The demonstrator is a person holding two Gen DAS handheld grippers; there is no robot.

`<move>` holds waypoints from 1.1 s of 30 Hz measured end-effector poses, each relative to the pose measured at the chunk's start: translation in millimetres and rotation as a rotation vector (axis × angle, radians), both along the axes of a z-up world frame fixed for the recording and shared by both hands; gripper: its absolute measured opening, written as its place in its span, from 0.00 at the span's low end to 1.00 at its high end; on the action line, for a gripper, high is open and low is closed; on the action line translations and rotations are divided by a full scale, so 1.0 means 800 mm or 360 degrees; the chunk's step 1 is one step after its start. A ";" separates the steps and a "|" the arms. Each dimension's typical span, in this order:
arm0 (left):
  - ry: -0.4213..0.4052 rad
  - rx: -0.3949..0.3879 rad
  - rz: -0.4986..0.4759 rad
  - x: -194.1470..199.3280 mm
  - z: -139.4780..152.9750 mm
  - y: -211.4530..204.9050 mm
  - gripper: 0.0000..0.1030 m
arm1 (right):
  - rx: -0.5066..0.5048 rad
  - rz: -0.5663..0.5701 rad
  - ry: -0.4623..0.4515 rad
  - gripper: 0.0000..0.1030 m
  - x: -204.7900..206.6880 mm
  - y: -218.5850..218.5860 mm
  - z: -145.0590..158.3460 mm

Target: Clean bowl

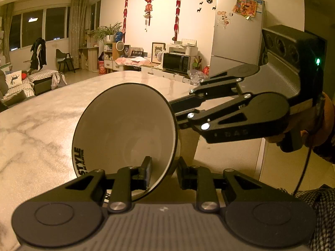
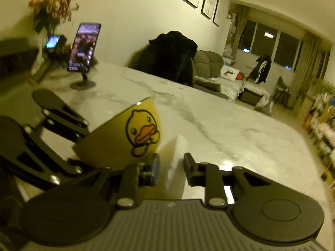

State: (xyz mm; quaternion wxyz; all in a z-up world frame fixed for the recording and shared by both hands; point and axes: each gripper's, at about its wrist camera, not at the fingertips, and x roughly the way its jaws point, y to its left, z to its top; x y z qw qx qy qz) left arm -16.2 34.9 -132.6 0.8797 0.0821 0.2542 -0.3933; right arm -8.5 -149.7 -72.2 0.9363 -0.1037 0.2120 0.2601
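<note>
the left gripper (image 1: 163, 172) is clenched on the rim of the bowl (image 1: 125, 133) – one finger inside, one outside – holding it tipped on edge just above the near edge of the marble table (image 1: 41, 113), while the right gripper (image 2: 171, 167) pinches a white folded cloth (image 2: 174, 152) right beside the bowl's yellow duck side. this looks like the moment just before wiping, and the next move calls for bringing the cloth round into the open mouth. beyond – a phone on a stand (image 2: 83, 48), a sofa (image 2: 230, 83), a fridge (image 1: 236, 33).
</note>
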 end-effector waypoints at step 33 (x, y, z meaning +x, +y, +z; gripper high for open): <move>0.0021 -0.0019 0.0034 0.004 -0.019 0.007 0.34 | 0.0684 -0.0293 0.0386 0.17 0.024 -0.043 -0.048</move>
